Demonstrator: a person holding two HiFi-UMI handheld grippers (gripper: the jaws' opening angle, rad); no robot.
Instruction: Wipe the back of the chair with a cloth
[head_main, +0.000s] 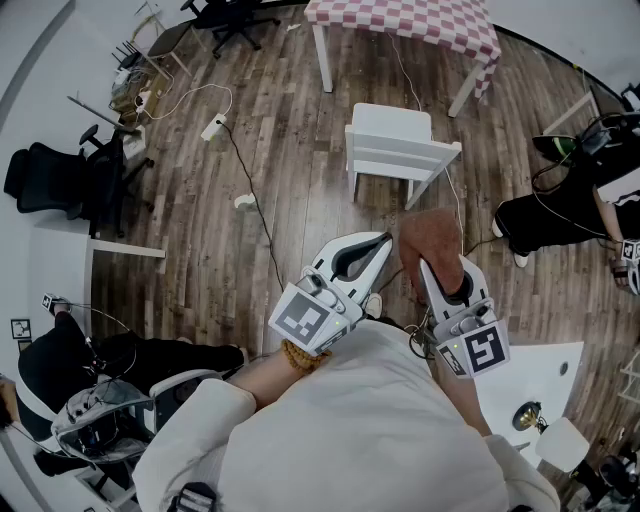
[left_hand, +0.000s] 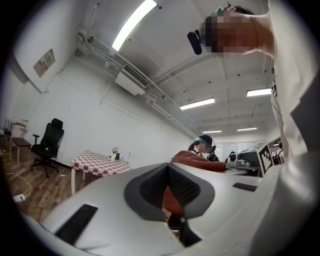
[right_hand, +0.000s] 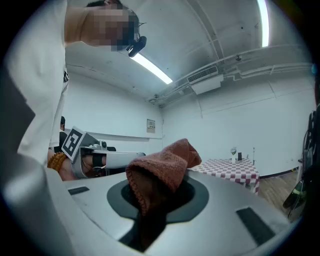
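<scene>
Right gripper (head_main: 430, 268) jaws clamped on rust cloth (head_main: 432, 230), cloth bunched up above jaws. Left gripper (head_main: 378, 243) jaws closed, nothing in them, tip just beside cloth. White chair (head_main: 395, 140) on floor (head_main: 260, 180) ahead, well apart.

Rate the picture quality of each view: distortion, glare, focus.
Head view: strong fisheye bend curves the floorboards; light is even, with no harsh shadows. Left gripper view: the ceiling light blows out to white, the corners are vignetted black, and the left hand-held gripper sits close and soft. Right gripper view: same vignette, the ceiling tube glares, and the cloth knit is readable.
</scene>
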